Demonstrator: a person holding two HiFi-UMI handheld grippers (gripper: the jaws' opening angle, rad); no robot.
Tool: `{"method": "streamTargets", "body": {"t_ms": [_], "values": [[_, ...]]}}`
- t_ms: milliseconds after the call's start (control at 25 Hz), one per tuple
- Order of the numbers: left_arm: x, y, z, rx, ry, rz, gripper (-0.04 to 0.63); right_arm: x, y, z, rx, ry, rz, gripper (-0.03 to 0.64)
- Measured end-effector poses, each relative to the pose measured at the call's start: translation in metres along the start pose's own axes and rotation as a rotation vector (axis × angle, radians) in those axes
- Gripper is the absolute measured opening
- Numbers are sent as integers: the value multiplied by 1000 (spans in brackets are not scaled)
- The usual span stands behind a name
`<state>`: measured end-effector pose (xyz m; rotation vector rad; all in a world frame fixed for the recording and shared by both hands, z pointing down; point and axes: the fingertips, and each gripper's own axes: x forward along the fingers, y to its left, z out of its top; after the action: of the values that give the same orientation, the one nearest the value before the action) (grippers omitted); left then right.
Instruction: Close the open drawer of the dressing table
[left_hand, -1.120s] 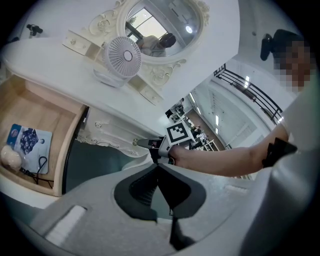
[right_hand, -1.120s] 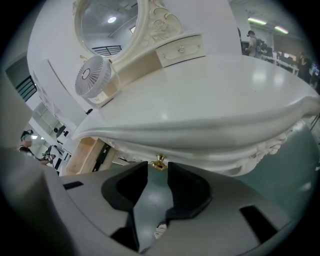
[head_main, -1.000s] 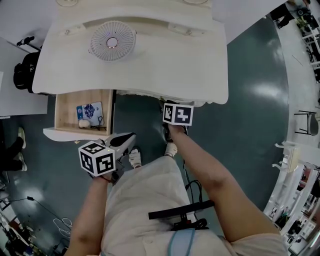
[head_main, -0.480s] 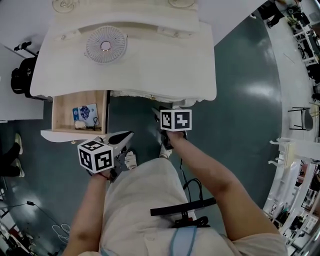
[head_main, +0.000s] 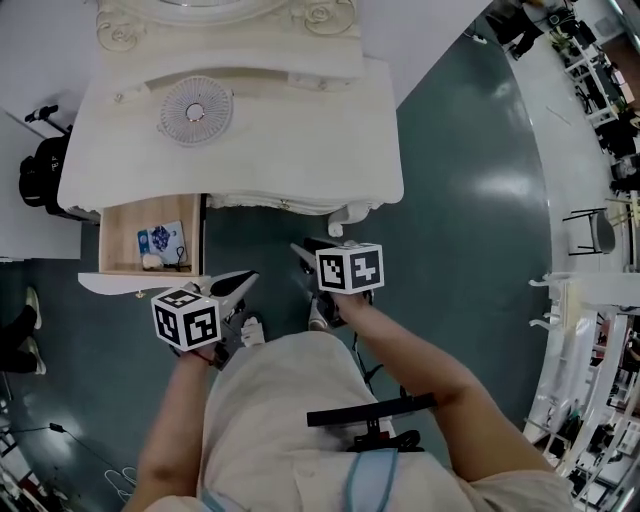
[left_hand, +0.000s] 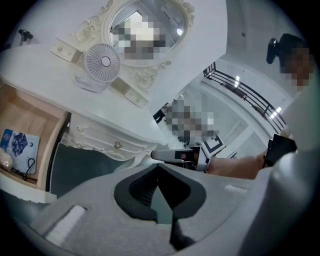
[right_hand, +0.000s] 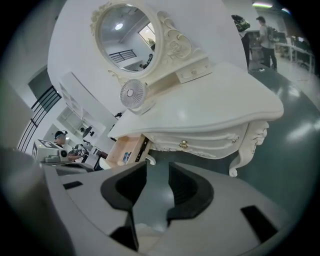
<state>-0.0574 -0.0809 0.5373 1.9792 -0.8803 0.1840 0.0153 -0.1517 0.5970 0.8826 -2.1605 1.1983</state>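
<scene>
Since a second ago the bench (head_main: 300, 150) has slid up and to the left in the head view, and its carved mirror frame (head_main: 220, 12) now shows at the top edge. The drawer (head_main: 122, 232) is still pulled out at the bench's left end, its wooden floor showing. A few small things lie in it, one perhaps a blue packet, though we cannot make them out well. A round fan (head_main: 195, 110) stands on the bench top above the drawer.

Both bare forearms reach forward from the body over the teal floor (head_main: 470, 260). The left one runs almost straight ahead, and the right one slants in toward the left. The left gripper (head_main: 243, 279) hangs just in front of the drawer's white front, near its right corner and apart from it, pointing up and to the right. In its own view its fingers (left_hand: 142, 187) meet at the tips with nothing between them. The right gripper (head_main: 298, 248) hovers below the bench's front edge, near the carved leg (head_main: 345, 215). Its fingers (right_hand: 187, 187) stand a narrow gap apart, and only floor shows between them.
</scene>
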Motion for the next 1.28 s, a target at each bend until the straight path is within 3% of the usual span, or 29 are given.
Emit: {"method": "streamTargets", "body": {"t_ms": [320,680,960,1280], "values": [[2,-27,8,33,-17,-19,9,-42,29,-5,-58,-6,94,135],[-3,-48,27,76,-47,-33,9,-81,62,5,-135,-29,186,40],[-5,-57,41,130,-56,-17,9,-95,87,0,-130,45,300,25],[-7,-59,46,115,-89,-8,9,-100,89,10,-149,13,306,21]]}}
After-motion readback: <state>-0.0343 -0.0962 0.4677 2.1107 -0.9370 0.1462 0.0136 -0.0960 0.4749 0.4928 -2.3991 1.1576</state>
